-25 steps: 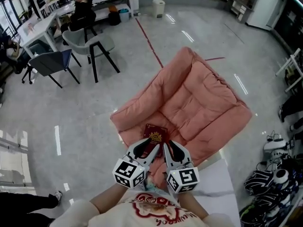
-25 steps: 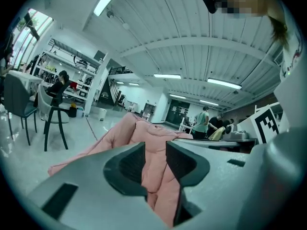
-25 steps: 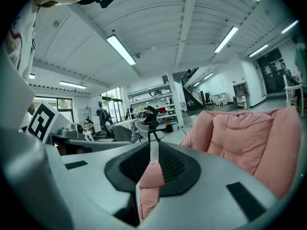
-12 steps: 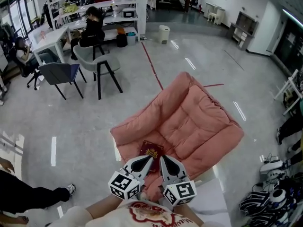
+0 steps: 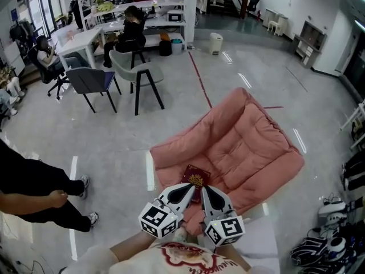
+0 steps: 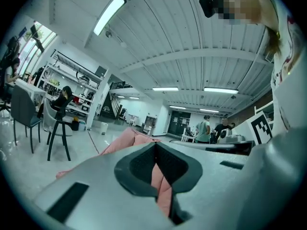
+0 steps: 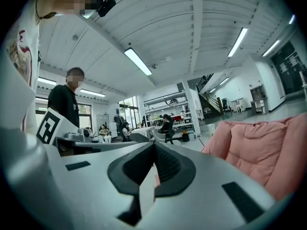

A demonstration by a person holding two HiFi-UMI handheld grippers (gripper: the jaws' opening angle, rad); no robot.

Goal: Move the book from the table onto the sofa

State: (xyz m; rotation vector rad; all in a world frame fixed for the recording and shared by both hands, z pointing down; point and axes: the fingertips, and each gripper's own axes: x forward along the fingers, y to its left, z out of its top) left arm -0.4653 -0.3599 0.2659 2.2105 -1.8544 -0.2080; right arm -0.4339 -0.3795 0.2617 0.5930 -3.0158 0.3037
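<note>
A dark red book (image 5: pixel 195 177) with a gold emblem lies flat on the front edge of the pink sofa's (image 5: pixel 239 136) seat. Both grippers hang side by side just in front of it, above the corner of the white table (image 5: pixel 258 220). My left gripper (image 5: pixel 189 188) is shut with nothing in it, its tip just short of the book's near edge. Beside it, my right gripper (image 5: pixel 206 189) is also shut and empty. In the left gripper view the shut left gripper (image 6: pixel 155 145) points along the sofa (image 6: pixel 125 137). The right gripper view shows the shut right gripper (image 7: pixel 153 145) beside the sofa (image 7: pixel 261 147).
A person in black (image 5: pixel 34 184) stands close at the left. Two chairs (image 5: pixel 91 81) (image 5: pixel 140 73) and desks with seated people stand on the grey floor beyond. Shoes and bags (image 5: pixel 328 238) lie at the lower right. A red floor line (image 5: pixel 201 84) runs to the sofa.
Both grippers have drawn back off the book's near edge and their jaws have shut. The book stays on the sofa. A person in black has come into view at the left.
</note>
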